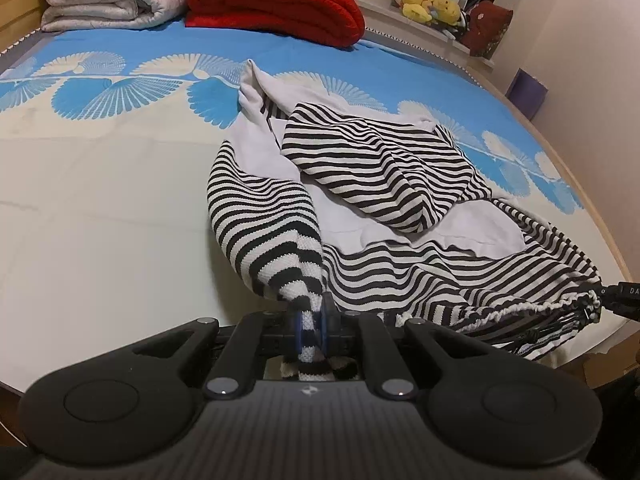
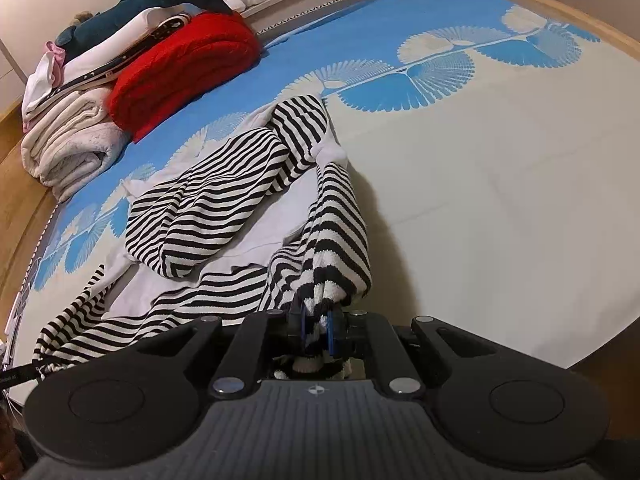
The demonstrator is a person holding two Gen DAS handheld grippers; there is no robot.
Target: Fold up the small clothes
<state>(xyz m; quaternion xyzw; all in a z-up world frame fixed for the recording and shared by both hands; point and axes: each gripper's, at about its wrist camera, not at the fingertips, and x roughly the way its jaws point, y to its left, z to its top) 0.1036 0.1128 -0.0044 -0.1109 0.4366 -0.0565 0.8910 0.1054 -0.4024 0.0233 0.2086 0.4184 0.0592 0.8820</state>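
Both tongs clamped on striped garment; yellow plush toys only leftward.

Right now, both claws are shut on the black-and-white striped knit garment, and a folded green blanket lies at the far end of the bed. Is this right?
Not quite: the folded blanket is red, not green, as the left wrist view shows. Both claws, left claw and right claw, are indeed shut on the black-and-white striped knit garment.

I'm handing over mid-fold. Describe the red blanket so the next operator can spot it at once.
Start at the bed with its blue and cream fan-patterned sheet and look to the far end, beyond the striped garment. Two folded bundles lie there side by side; the red blanket is the one next to the cream quilt. It is the only plain bright red thing on the bed.
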